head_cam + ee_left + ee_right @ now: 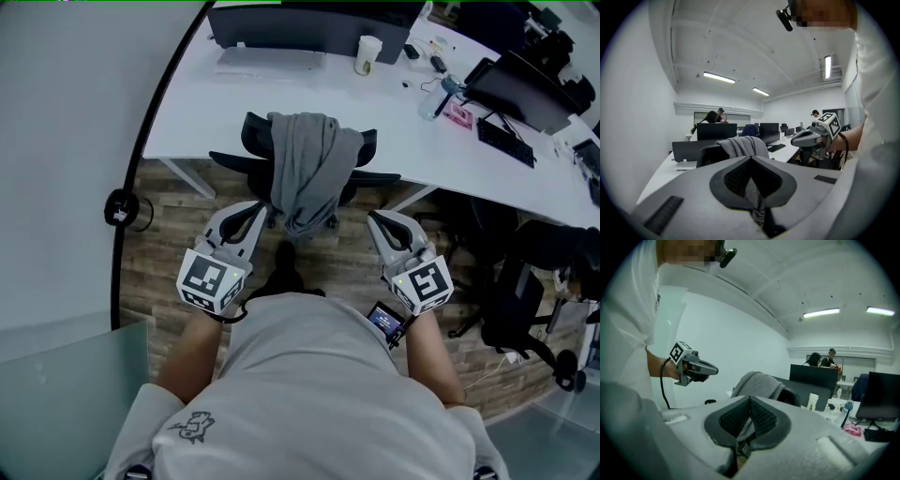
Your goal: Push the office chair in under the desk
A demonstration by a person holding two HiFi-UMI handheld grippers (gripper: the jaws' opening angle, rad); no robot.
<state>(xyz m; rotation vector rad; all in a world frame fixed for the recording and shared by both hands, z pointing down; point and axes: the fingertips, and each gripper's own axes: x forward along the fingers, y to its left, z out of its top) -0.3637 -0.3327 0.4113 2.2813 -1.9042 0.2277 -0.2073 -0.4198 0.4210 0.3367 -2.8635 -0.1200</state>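
White desk (187, 103) is spanning the upper head view; the office chair (255, 131) is standing at its front edge, seat apparently underneath, with a grey garment (305, 173) hanging over the backrest. The left hand-held gripper (253, 214) and right hand-held gripper (377, 221) are hovering just behind the backrest, one on each side, jaws closed on nothing. Pushing on loose fabric is risking a slip; pushing unevenly is risking an armrest (375, 176) swinging into a desk leg (414, 197). Wood floor (169, 234) is lying open behind.
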